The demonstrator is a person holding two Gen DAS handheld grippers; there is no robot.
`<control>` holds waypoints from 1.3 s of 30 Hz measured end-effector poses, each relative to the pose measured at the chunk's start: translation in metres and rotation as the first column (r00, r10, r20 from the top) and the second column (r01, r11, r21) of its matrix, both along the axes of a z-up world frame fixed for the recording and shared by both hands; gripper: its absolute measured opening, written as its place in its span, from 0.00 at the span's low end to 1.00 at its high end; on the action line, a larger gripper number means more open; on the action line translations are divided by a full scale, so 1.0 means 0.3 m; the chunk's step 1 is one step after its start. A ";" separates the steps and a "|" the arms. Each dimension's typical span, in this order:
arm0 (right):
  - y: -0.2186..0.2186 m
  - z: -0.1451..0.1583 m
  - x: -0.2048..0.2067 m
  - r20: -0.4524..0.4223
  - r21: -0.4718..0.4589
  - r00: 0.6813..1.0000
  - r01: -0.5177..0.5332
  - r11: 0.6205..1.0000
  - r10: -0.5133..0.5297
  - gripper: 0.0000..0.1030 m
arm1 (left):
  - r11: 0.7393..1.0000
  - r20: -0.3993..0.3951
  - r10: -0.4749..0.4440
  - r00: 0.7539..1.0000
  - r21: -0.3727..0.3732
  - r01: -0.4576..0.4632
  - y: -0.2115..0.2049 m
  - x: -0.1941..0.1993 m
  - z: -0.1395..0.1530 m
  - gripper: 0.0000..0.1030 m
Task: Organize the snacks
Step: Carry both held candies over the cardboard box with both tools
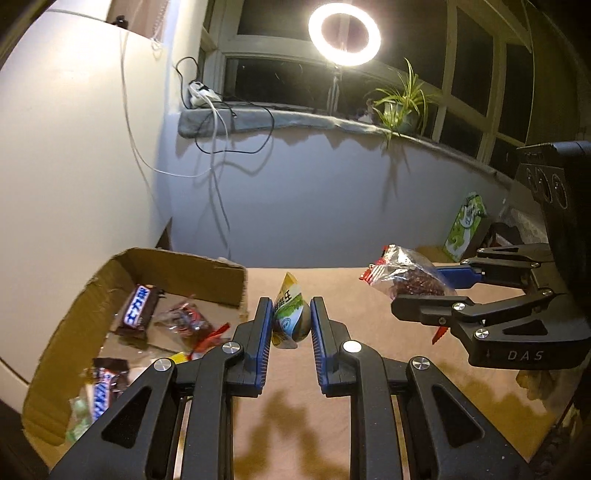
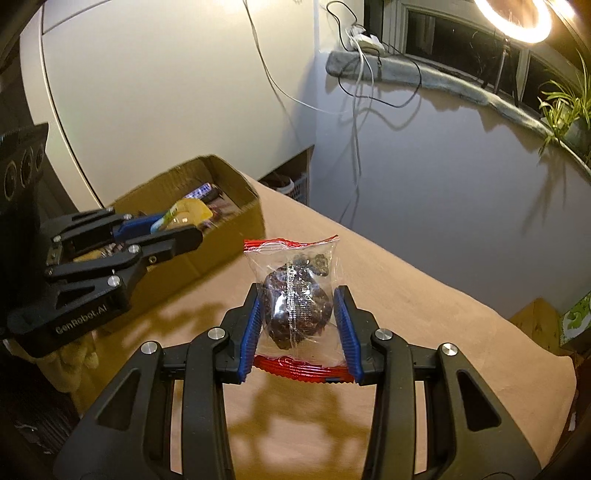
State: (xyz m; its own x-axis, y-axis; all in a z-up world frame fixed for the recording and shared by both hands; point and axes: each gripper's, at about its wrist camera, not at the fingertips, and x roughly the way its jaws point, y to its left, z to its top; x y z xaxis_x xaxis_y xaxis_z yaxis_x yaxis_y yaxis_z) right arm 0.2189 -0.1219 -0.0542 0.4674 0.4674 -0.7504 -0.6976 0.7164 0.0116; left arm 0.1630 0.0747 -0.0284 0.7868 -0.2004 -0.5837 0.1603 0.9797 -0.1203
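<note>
The left gripper (image 1: 288, 325) is clenched on a small green-and-yellow snack packet (image 1: 289, 317) printed with Chinese characters, held upright above the tan table (image 1: 332, 387), just right of the cardboard box (image 1: 59, 373). Inside that box lie two dark bars (image 1: 137, 312) with blue-and-white Chinese lettering in the Snickers style, plus a clear red-edged packet (image 1: 184, 319). Over on the right, the right gripper (image 2: 300, 325) grips a clear packet with red sealed ends (image 2: 295, 299), dark dried fruit showing through; its small print is too fine to read. From the left wrist view the right gripper's body reads "DAS"; from the right wrist view the left one reads "GenRobot.AI". A ring light (image 1: 344, 34) glows above the windowsill, a potted plant (image 1: 400, 99) beside it.
</note>
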 end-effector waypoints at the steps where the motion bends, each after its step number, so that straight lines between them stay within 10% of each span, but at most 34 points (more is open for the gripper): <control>1: 0.016 0.006 -0.008 0.000 0.005 1.000 -0.003 1.000 0.003 0.39 | 1.000 0.005 0.002 1.000 -0.003 -0.002 0.010 -0.009 0.004 0.18; 39: 0.498 -0.033 0.045 -0.031 0.015 0.989 -0.146 0.989 0.146 0.39 | 0.982 0.004 0.176 0.984 -0.072 -0.175 0.372 -0.032 -0.013 0.18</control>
State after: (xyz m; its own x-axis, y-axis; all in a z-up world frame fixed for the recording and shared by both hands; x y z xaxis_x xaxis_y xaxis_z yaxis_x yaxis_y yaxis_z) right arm 0.2323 0.0274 -0.0640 0.3693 0.5382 -0.7576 -0.7937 0.6067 0.0442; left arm 0.1533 0.1863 -0.0323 0.8192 -0.0992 -0.5649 -0.0117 0.9818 -0.1895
